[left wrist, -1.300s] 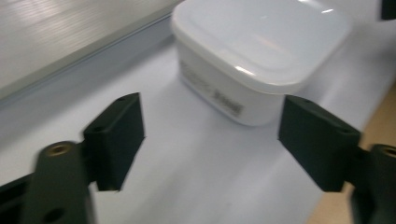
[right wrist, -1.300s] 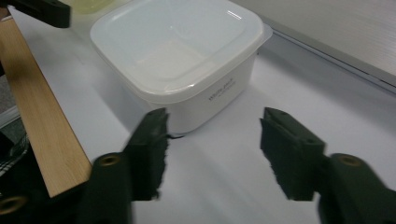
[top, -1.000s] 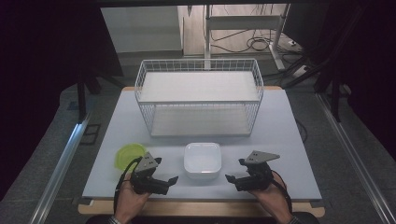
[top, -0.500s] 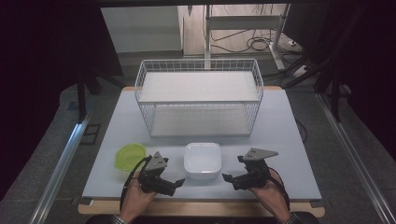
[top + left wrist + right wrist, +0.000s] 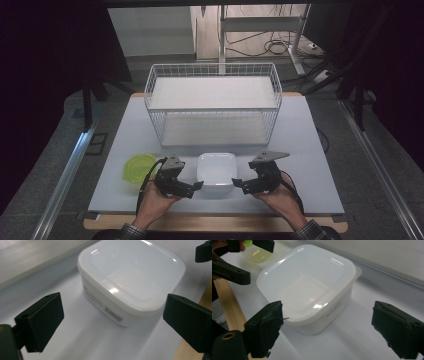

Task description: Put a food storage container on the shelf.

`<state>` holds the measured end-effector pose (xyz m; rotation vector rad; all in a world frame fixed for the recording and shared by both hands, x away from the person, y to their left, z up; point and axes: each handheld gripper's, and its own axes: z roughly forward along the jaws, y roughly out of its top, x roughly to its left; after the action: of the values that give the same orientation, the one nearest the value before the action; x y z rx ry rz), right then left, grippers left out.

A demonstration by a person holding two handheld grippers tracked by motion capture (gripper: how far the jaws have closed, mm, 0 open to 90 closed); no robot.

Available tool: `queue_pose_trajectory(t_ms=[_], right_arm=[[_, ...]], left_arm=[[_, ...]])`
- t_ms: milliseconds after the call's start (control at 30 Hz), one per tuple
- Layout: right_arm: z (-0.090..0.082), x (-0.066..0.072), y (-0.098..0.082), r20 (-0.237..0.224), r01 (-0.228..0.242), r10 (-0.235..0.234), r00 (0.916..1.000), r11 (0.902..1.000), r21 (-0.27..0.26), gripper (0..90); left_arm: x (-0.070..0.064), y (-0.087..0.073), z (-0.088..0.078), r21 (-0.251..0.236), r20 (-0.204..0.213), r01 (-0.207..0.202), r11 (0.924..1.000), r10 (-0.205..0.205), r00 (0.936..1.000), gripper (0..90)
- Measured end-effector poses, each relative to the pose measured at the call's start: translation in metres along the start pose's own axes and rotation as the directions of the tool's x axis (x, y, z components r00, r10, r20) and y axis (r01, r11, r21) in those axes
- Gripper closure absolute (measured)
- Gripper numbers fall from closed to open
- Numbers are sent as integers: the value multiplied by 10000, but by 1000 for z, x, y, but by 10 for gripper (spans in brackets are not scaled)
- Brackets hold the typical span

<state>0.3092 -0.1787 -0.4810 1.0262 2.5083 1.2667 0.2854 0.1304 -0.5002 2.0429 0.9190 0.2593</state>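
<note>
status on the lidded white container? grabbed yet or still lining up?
Done: both grippers flank the white container, left gripper at its left side, right gripper at its right. In hand: nothing; both sets of jaws stand open, clear of its walls, and the right jaws have just been closing a little. The lid is on. Left: close in, grip, and whatever handling follows.

I'm in a lab or test room: pale worktop (image 5: 310, 150) on a wooden board, metal rails (image 5: 65, 175) left and right on grey floor, loose cables (image 5: 272, 47) by a metal rack (image 5: 260, 22) at far, dark surroundings.
</note>
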Motion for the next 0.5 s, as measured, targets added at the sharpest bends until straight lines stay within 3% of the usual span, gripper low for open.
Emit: queue_pose_trajectory(t_ms=[133, 333, 400, 500], right_arm=[[4, -2, 5, -68, -18, 19, 10000, 10000, 70, 152], [24, -7, 15, -268, -206, 223, 9994, 9980, 595, 206], [28, -10, 17, -620, -632, 676, 9958, 9955, 708, 249], [29, -11, 17, -936, -909, 980, 9908, 9928, 778, 293]], left_arm=[[2, 6, 6, 47, 41, 3, 10000, -3, 10000, 83], [9, 13, 20, 97, 698, 401, 9991, -407, 9967, 122], [10, 15, 24, 167, 1153, 561, 9983, -576, 9917, 132], [9, 14, 25, 208, 1354, 701, 9973, -723, 9882, 151]])
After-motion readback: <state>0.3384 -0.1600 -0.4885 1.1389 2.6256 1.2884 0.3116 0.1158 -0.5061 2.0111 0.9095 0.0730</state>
